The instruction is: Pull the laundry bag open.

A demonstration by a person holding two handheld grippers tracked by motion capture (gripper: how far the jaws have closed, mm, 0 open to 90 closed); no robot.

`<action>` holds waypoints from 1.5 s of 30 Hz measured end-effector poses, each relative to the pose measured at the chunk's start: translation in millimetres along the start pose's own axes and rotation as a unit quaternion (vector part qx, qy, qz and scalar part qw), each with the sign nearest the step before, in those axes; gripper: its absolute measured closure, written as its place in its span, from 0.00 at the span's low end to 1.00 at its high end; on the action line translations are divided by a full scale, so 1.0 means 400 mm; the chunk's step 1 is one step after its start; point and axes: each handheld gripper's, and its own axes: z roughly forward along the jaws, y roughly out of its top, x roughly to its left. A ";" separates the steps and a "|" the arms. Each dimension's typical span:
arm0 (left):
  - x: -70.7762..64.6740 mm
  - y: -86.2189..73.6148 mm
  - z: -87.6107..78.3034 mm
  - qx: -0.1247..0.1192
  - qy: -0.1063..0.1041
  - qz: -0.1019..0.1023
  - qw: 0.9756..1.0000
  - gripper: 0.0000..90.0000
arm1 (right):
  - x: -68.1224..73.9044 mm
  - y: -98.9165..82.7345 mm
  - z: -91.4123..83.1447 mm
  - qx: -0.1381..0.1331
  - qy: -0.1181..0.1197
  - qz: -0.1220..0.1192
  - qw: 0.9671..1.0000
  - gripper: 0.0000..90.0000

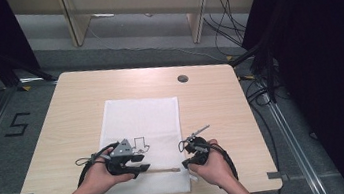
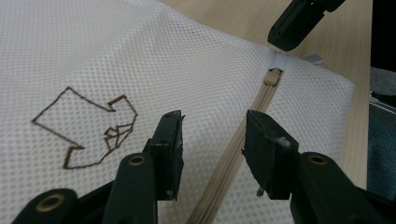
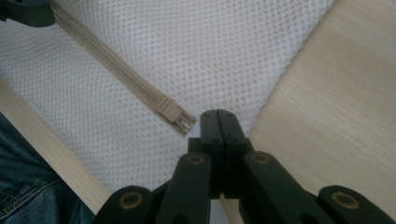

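A white mesh bag [image 1: 142, 113] lies flat on the wooden table [image 1: 70, 105], with a brown outline figure [image 2: 88, 126] stitched on it. A beige zipper [image 2: 254, 109] runs along its near edge to a slider [image 3: 170, 111]. My left gripper [image 2: 212, 126] is open, one jaw on each side of the zipper and nothing pinched; in the high view it is the left gripper [image 1: 138, 164]. My right gripper [image 3: 218, 116] is shut, tips at the bag's edge just past the slider; whether it pinches mesh or pull tab I cannot tell. From above, the right gripper [image 1: 188, 161] sits at the zipper's right end.
A round cable hole [image 1: 183, 79] sits at the table's far side. The table's near edge runs just under both hands, with a person's jeans [image 3: 21, 186] below it. Dark curtains [image 1: 326, 56] stand to the right; a wooden frame [image 1: 74, 24] and cables lie on the floor behind.
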 end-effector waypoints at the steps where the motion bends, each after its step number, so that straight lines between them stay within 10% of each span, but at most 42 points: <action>1: -0.004 0.004 0.007 -0.002 -0.004 0.001 1.000 0.63 | 0.001 -0.001 0.001 0.001 -0.002 0.004 1.000 1.00; 18: -0.054 0.070 0.100 0.029 -0.043 0.027 0.998 0.75 | 0.011 -0.006 0.040 0.026 -0.007 -0.019 0.999 1.00; 45: -0.091 0.083 0.191 0.057 -0.063 0.062 0.994 0.81 | 0.006 -0.005 0.036 0.035 0.006 0.012 0.999 1.00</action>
